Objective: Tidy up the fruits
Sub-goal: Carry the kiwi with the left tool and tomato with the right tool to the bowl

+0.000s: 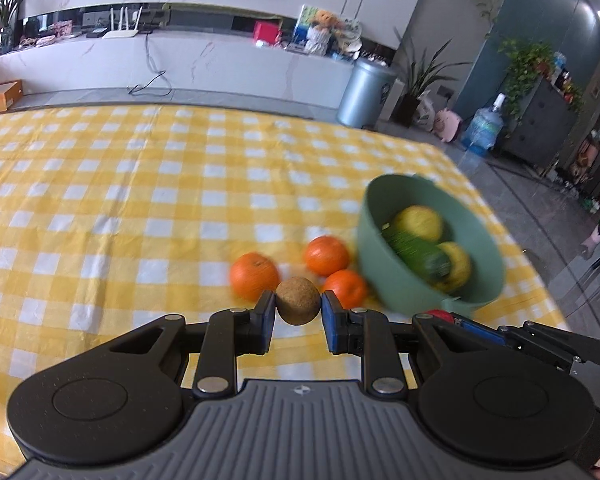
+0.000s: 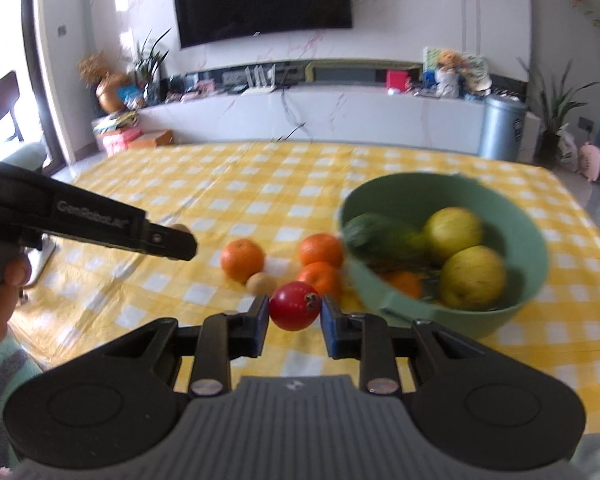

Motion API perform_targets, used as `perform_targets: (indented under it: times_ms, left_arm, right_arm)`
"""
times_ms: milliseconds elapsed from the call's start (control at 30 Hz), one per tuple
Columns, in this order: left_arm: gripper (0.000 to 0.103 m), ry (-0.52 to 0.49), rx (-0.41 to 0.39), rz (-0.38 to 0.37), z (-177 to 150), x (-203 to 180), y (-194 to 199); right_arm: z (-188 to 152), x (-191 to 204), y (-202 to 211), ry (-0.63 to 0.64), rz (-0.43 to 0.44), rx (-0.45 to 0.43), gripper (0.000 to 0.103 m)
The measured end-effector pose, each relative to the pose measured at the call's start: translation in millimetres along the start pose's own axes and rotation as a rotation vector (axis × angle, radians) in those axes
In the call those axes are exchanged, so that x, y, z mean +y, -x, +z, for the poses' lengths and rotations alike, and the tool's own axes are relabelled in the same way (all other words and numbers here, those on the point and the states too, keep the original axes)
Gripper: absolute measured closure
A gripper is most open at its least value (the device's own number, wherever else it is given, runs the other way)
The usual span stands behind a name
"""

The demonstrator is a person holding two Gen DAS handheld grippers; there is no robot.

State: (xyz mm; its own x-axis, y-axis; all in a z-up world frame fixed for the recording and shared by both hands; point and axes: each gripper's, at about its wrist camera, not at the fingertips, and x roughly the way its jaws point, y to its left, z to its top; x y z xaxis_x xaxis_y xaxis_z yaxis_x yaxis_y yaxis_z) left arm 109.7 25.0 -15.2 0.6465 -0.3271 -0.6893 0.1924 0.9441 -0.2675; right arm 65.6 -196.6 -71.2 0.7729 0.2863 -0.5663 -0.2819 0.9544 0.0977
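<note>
Near the table's (image 2: 204, 184) right edge, beside the green bowl (image 2: 400, 200) | left gripper (image 1: 298, 307) clamps a brown kiwi (image 1: 298, 300); right gripper (image 2: 295, 307) clamps a red apple (image 2: 295, 306) | three oranges (image 2: 242, 260) lie loose by the bowl | advice: carry each fruit over the rim one at a time, release low onto the pears (image 2: 472, 276), keep arms from crossing.

Both wrist cameras look forward along their fingers, low and close over the yellow-and-white checked tablecloth (image 1: 140, 184), facing the white marble media console (image 2: 340, 112). The left view angles rightward; the right view sits beside it. Both share the round green plastic bowl (image 1: 380, 240) and loose oranges (image 2: 242, 260).
</note>
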Motion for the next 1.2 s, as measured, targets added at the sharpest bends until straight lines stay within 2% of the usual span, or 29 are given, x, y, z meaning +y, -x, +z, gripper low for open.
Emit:
perform_targets:
  times_ms: [300, 500, 667, 833, 1000, 1200]
  left_arm:
    - [0.076, -0.094, -0.021, -0.094, 12.0, -64.5, 2.5]
    - [0.076, -0.181, 0.019, -0.124, 19.9, -106.4, -20.3]
    - [0.076, -0.255, 0.078, -0.130, 23.9, -131.5, -43.6]
    - [0.076, -0.271, 0.141, -0.113, 28.7, -136.5, -67.0]
    - [0.076, -0.286, 0.191, -0.097, 32.1, -136.2, -83.1]
    - [0.076, -0.223, 0.276, -0.141, 37.7, -129.6, -104.5]
  right_arm:
    - [10.4, -39.9, 32.6, -0.014, -0.101, -0.093, 0.079]
    - [12.1, -68.1, 34.5, -0.041, -0.123, -0.073, 0.079]
    - [18.2, -79.8, 25.4, 0.020, -0.135, -0.036, 0.079]
    - [23.5, -94.3, 11.1, 0.055, -0.128, 0.013, 0.079]
    - [25.6, -105.4, -3.2, 0.024, -0.115, 0.048, 0.079]
    - [25.5, -112.9, -16.8, -0.015, -0.100, 0.089, 0.079]
